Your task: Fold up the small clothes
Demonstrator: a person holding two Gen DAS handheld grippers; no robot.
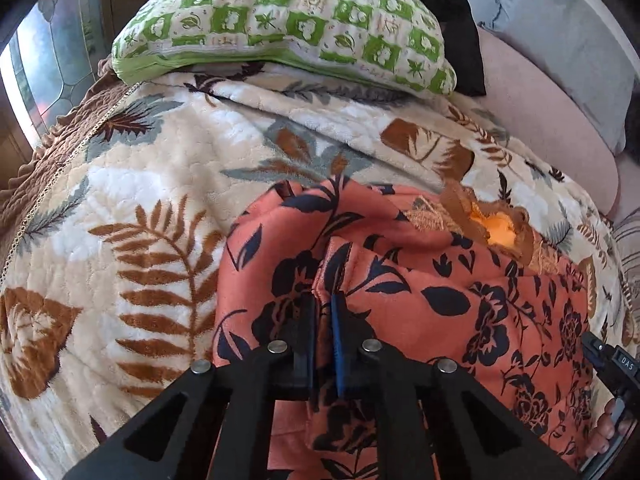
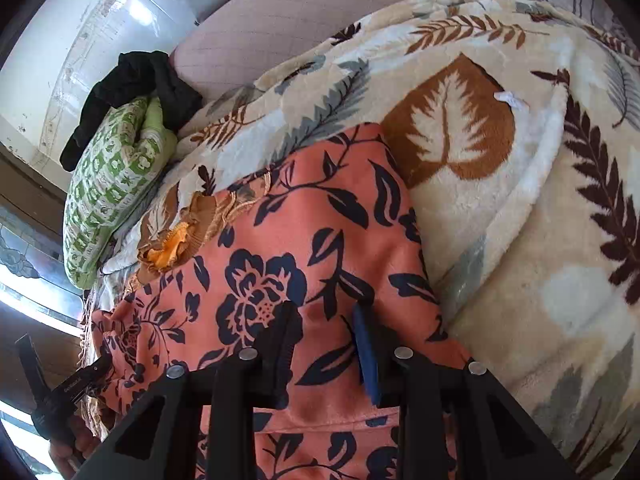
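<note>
The orange flowered garment [image 1: 400, 280] lies on the leaf-patterned blanket [image 1: 140, 200], still spread out and not yet folded. The left gripper [image 1: 323, 308] is clenched on a pinch of the cloth, while the right gripper [image 2: 326, 328] stands partly apart over the cloth, its fingers [image 2: 366, 344] against it without a clear grip.

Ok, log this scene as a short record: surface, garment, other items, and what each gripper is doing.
surface: leaf-print blanket
garment: orange floral cloth, lying on the blanket
trim: orange frill at the cloth's far edge
other items: green pillow beyond the cloth, black garment behind the pillow
left gripper: shut on a raised fold of the cloth
right gripper: jaws apart, a bulge of the cloth between them; grip unclear
fold state: cloth bunched, not yet folded flat
</note>
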